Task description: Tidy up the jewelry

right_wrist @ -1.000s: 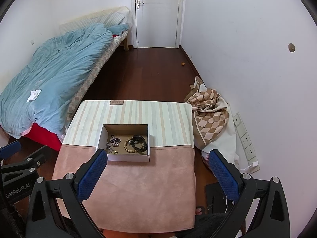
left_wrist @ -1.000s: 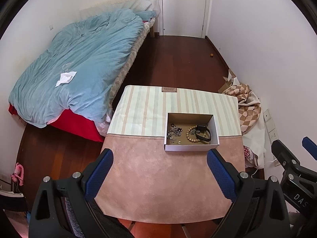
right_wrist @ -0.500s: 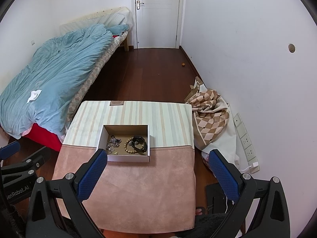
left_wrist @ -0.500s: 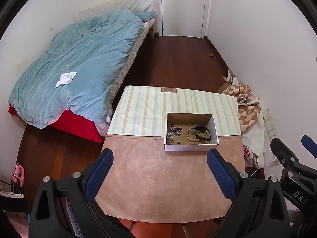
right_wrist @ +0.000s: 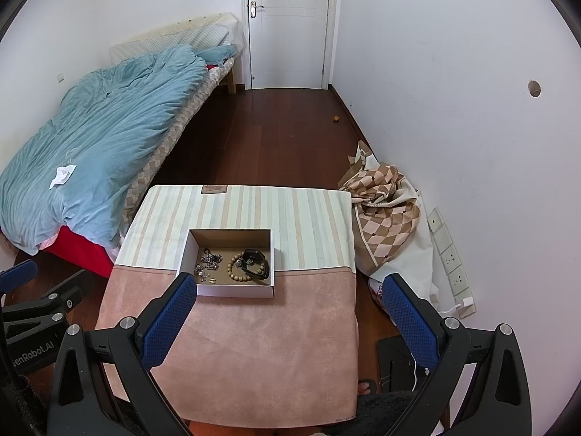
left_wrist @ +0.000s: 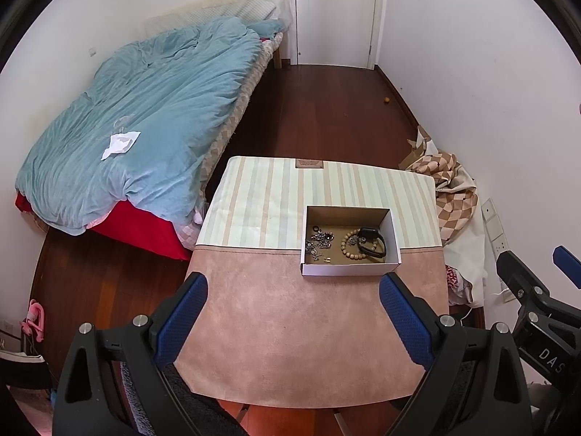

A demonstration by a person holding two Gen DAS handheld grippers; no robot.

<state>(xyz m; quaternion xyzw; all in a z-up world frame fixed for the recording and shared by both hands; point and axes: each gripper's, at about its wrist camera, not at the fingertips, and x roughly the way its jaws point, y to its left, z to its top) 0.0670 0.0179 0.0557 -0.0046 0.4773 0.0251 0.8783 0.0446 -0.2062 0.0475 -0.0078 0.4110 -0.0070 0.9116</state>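
A small open white cardboard box stands on the table, covered in pink and striped cloth. Inside lie a wooden bead bracelet, a black band and a tangle of silver pieces. The box shows in the right wrist view too, with the beads and silver pieces. My left gripper is open and empty, high above the table's near half. My right gripper is open and empty, above the near right part.
A bed with a blue duvet lies to the left. A checked cloth heap sits on the floor by the right wall, near wall sockets. A white door is shut at the far end. Dark wooden floor surrounds the table.
Both grippers have barely moved; the views shift only slightly. The box and jewelry have not moved.
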